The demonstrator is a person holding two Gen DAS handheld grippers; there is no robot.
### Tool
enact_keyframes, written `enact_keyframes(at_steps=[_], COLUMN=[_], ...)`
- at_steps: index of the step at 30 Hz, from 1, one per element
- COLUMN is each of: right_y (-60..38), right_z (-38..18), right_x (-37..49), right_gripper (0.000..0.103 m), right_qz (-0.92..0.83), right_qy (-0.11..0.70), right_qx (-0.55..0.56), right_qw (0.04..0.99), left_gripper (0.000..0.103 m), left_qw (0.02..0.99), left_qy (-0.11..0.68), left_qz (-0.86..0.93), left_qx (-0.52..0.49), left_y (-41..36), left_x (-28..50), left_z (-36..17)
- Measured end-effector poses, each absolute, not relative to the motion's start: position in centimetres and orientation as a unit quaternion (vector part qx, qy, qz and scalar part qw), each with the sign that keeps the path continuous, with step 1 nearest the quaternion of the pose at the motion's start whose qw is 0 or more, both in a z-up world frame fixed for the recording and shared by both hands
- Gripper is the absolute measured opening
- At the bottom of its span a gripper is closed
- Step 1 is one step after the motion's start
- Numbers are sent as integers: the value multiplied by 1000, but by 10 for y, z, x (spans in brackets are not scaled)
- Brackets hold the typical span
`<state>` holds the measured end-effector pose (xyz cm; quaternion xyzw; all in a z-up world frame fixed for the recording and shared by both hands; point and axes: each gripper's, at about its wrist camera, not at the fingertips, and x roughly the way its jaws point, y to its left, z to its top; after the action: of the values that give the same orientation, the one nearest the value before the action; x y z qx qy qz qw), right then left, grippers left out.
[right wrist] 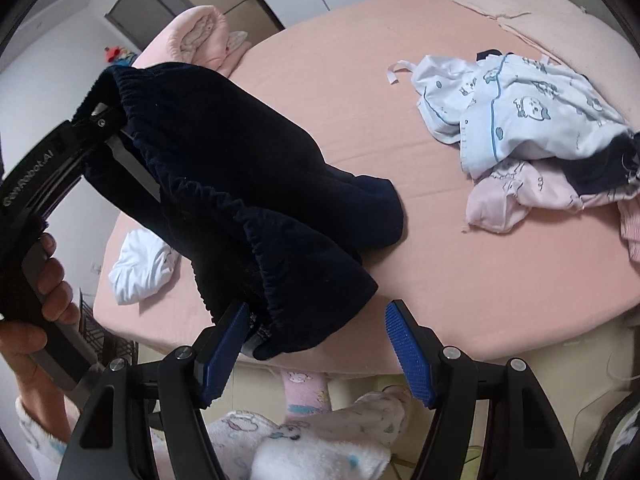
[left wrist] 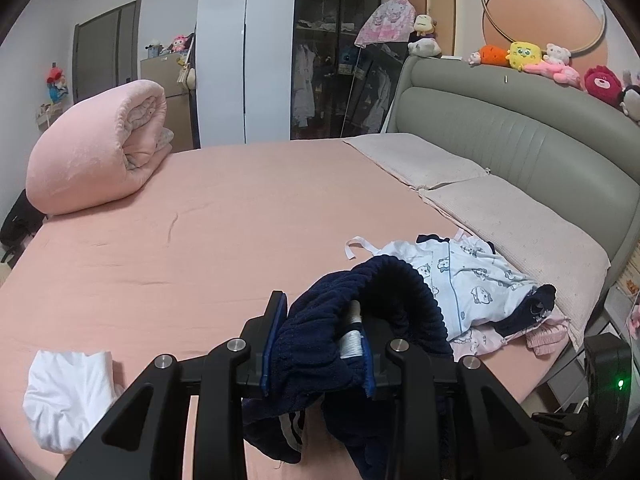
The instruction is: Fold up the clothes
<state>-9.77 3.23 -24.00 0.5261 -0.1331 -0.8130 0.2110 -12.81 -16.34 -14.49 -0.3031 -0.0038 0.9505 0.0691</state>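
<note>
- The task stood at an early stage: nothing on the bed [left wrist: 224, 208] could be read as a finished, squared-off fold.
- The left gripper [left wrist: 316, 344] was clamped on the elastic waistband of the navy garment [right wrist: 248, 184], holding that end raised above the near edge of the bed while the rest hung down and trailed onto the sheet.
- The right gripper [right wrist: 316, 344] hovered at the garment's lower hanging edge, just off the near edge of the bed; its blue pads [right wrist: 404, 348] stood apart, with only one brushing the cloth and nothing pinched.
- Judged from this, the step in hand was getting a second hold so the navy piece could be spread flat; laying it out and folding it were both still to come.
- A heap of unfolded clothes [right wrist: 532, 128] lay toward the headboard side of the bed, well apart from the navy garment: a pale blue printed top over pink and dark pieces, all crumpled.
- A white garment [left wrist: 68, 396] lay bunched at the bed's near corner on the side away from that heap; whether it was roughly folded or just dropped could not be told.
- A rolled pink quilt [left wrist: 96, 152] sat on the far side of the bed, not part of the pile.
</note>
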Motion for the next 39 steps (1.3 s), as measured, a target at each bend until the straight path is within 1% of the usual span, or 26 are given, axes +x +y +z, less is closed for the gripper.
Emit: enact_keyframes(at_steps=[9, 20, 21, 22, 23, 24, 25, 26, 27, 31, 33, 36, 39], right_y=[9, -7, -7, -8, -9, -11, -14, -16, -18, -23, -24, -22, -19], right_z=[-253, -272, -273, -273, -273, -272, -271, -269, -266, -255, -247, -231, -215], right_x=[-98, -109, -110, -111, -113, -114, -114, -115, -114, -115, -116, -118, -125], right_gripper=[70, 70, 67, 60, 42, 33, 30, 20, 17, 13, 9, 7, 7], right_qz=[-832, -844, -847, -848, -848, -849, -852, -854, -857, -875, -886, -903, -915], right_qy=[-108, -79, -72, -67, -57, -41, -22, -6, 7, 59, 85, 125, 144], right_qx=[515, 503, 502, 500, 500, 500, 498, 495, 489, 462, 441, 404, 371], right_qw=[174, 166, 162, 165, 167, 165, 163, 163, 162, 137, 116, 75, 60], left_gripper=[29, 29, 29, 29, 29, 29, 29, 29, 29, 29, 29, 29, 29], left_qw=[63, 55, 52, 49, 46, 43, 40, 38, 36, 26, 19, 8, 2], left_qy=[4, -2, -3, -3, -5, -8, -12, -15, -18, -37, -46, -58, -73], left_qz=[951, 951, 951, 950, 950, 950, 949, 948, 947, 946, 946, 944, 942], left_qx=[-304, -305, -306, -307, -308, -311, -314, -316, -318, -321, -322, -323, -328], left_y=[-155, -161, -162, -164, -165, -167, -168, -170, -172, -181, -186, -194, -203], left_x=[-127, -126, -126, -127, -127, -128, -129, -129, -130, -131, -131, -130, -128], left_z=[-143, -142, -143, -143, -144, -145, -146, -147, -148, -148, -149, -149, -151])
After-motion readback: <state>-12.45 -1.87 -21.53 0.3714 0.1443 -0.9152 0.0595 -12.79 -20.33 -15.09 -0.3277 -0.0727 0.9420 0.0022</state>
